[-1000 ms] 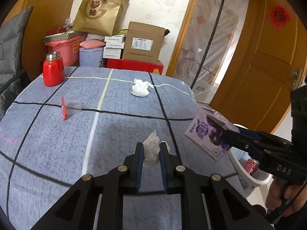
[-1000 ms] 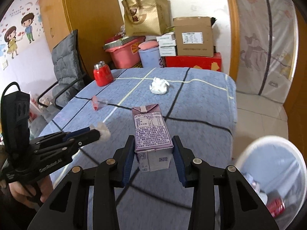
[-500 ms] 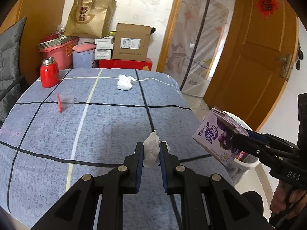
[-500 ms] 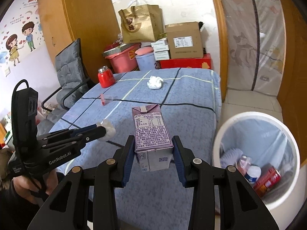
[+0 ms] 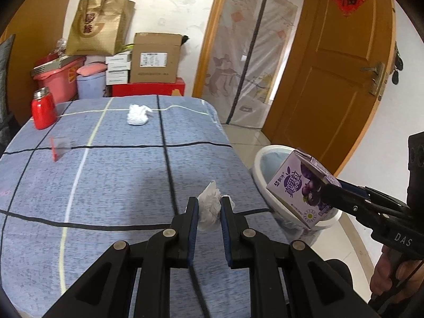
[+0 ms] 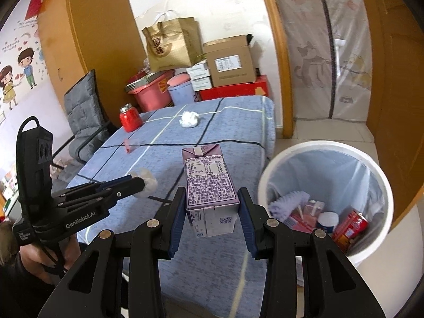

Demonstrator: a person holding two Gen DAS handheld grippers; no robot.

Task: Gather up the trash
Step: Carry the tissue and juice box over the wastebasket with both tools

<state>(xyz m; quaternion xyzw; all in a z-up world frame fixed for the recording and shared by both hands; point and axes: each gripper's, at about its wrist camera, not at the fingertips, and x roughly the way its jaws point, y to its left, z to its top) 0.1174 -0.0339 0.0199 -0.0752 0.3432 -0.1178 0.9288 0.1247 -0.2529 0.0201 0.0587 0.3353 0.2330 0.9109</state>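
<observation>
The right gripper (image 6: 212, 209) is closed on a purple drink carton (image 6: 209, 185) and holds it upright by its two side faces, in the air over the near edge of the table (image 6: 212, 137). The left gripper (image 5: 209, 212) is narrow, pinching a crumpled white tissue (image 5: 209, 204) that sticks out past its tips. The white bin (image 6: 381, 175) stands on the floor just beside the table, to the right of the carton, already with a red can and other trash inside.

The step in hand looks like dropping the carton into the bin. To do it well, I think the right gripper should go more to the right until the carton is clearly above the opening, then lower a little before opening, so the carton does not hit the rim. The tissue can follow after.

Both grippers point forward and slightly down, side by side, the left one above the table.

Farther away, another tissue ball (image 5: 136, 115) and a small red-edged wrapper (image 5: 59, 147) lie on the table, near a red bottle (image 5: 42, 111).
</observation>
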